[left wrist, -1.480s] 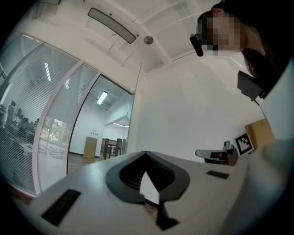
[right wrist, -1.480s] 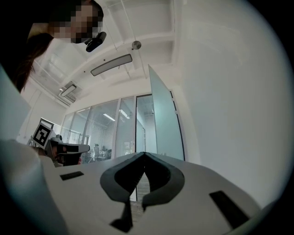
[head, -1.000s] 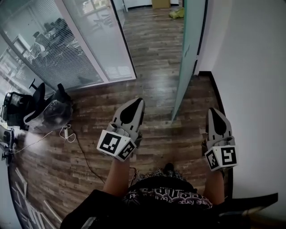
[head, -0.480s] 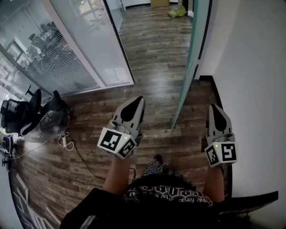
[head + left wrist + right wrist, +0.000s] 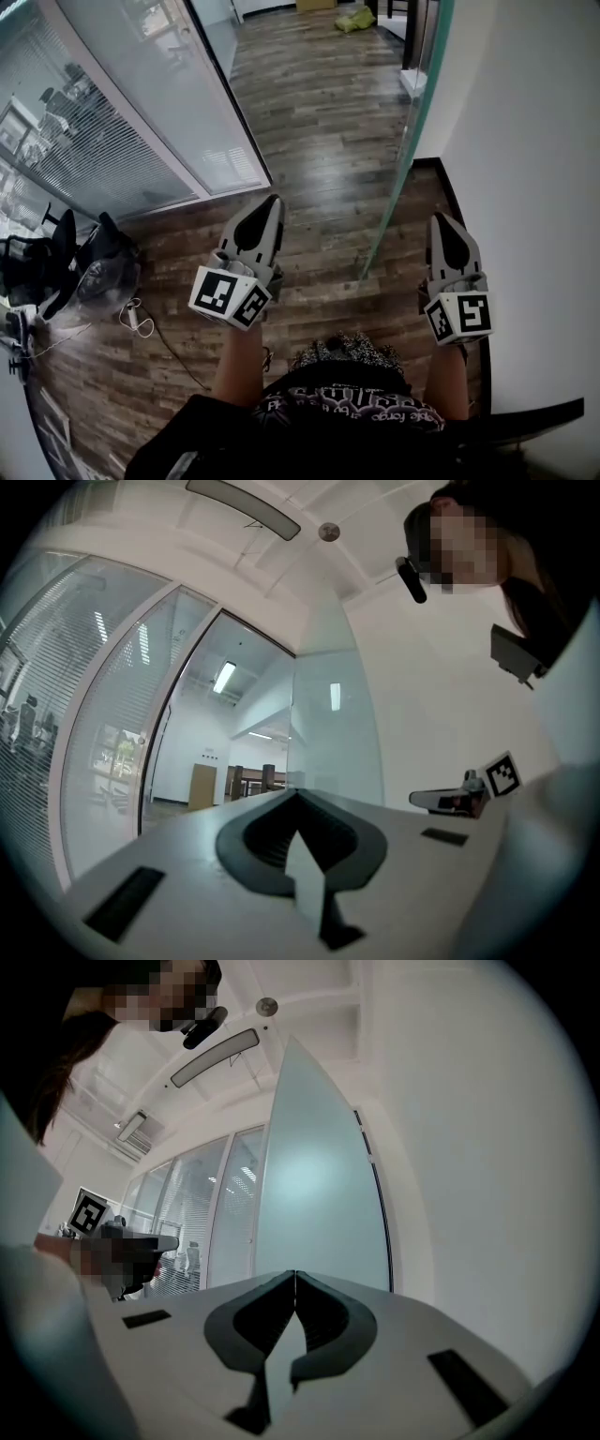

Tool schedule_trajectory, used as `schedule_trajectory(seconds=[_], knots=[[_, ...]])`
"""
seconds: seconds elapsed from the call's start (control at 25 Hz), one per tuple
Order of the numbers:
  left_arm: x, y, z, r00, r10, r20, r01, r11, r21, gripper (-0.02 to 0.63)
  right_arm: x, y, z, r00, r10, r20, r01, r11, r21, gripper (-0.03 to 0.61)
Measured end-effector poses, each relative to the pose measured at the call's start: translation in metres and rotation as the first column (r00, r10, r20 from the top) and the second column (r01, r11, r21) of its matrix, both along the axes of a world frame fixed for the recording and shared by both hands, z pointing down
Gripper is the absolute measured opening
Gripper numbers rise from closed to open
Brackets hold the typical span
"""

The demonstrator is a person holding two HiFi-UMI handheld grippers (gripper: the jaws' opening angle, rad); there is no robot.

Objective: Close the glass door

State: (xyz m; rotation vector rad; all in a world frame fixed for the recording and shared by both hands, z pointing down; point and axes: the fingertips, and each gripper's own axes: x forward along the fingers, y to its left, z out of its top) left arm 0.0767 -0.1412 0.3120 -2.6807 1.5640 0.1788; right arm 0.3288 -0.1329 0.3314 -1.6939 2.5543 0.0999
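Observation:
The frosted glass door (image 5: pixel 405 155) stands open and edge-on, its lower corner on the wood floor between my two grippers. My left gripper (image 5: pixel 270 201) is left of the door's edge, held about level, jaws shut and empty. My right gripper (image 5: pixel 442 221) is on the other side of the door, close to the white wall, also shut and empty. In the left gripper view the door (image 5: pixel 333 728) rises just ahead of the shut left gripper (image 5: pixel 298 793). In the right gripper view the door's pane (image 5: pixel 314 1190) fills the space ahead of the shut right gripper (image 5: pixel 295 1275). Neither gripper touches the door.
A glass partition with blinds (image 5: pixel 112 122) runs along the left. Office chairs and bags (image 5: pixel 80 277) and a cable with a power strip (image 5: pixel 136 319) lie at the lower left. A white wall (image 5: pixel 525 141) bounds the right. A corridor of wood floor (image 5: pixel 319 103) leads ahead.
The person has stepped forward with both grippers. The door's lower corner and the partition have slid back towards me in the head view. Both grippers have stayed shut.

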Motion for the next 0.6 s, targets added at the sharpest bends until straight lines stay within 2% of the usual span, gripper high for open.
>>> schedule_trajectory(seconds=[0.24, 0.32, 0.36, 0.44, 0.48, 0.52, 0.6], knots=[[0.010, -0.026, -0.003, 1.000, -0.022, 0.003, 0.022, 1.000, -0.006, -0.006, 0.007, -0.037, -0.002, 1.000, -0.028, -0.014, 0.028, 1.000, -0.006, 0.005], [0.014, -0.029, -0.006, 0.999, -0.032, 0.009, 0.032, 0.999, 0.000, -0.006, 0.005, -0.047, -0.002, 0.997, -0.079, -0.024, 0.079, 0.997, -0.007, 0.006], [0.014, -0.030, -0.007, 0.999, -0.041, 0.011, 0.041, 0.999, 0.002, -0.006, 0.000, -0.049, 0.001, 0.990, -0.134, -0.040, 0.134, 0.991, -0.015, 0.005], [0.013, -0.031, -0.009, 0.998, -0.065, 0.013, 0.065, 0.998, 0.003, -0.006, -0.016, -0.052, 0.013, 0.953, -0.288, -0.097, 0.284, 0.957, -0.057, 0.010], [0.012, -0.031, -0.009, 0.997, -0.077, 0.013, 0.077, 0.997, 0.002, -0.006, -0.023, -0.054, 0.021, 0.925, -0.357, -0.127, 0.348, 0.933, -0.090, 0.033], [0.010, -0.031, -0.009, 0.996, -0.089, 0.012, 0.089, 0.996, 0.001, -0.006, -0.028, -0.057, 0.028, 0.900, -0.409, -0.148, 0.393, 0.911, -0.126, 0.092], [0.008, -0.029, -0.009, 0.994, -0.113, 0.009, 0.113, 0.994, -0.001, -0.006, -0.029, -0.070, 0.043, 0.868, -0.471, -0.155, 0.443, 0.878, -0.183, 0.133]])
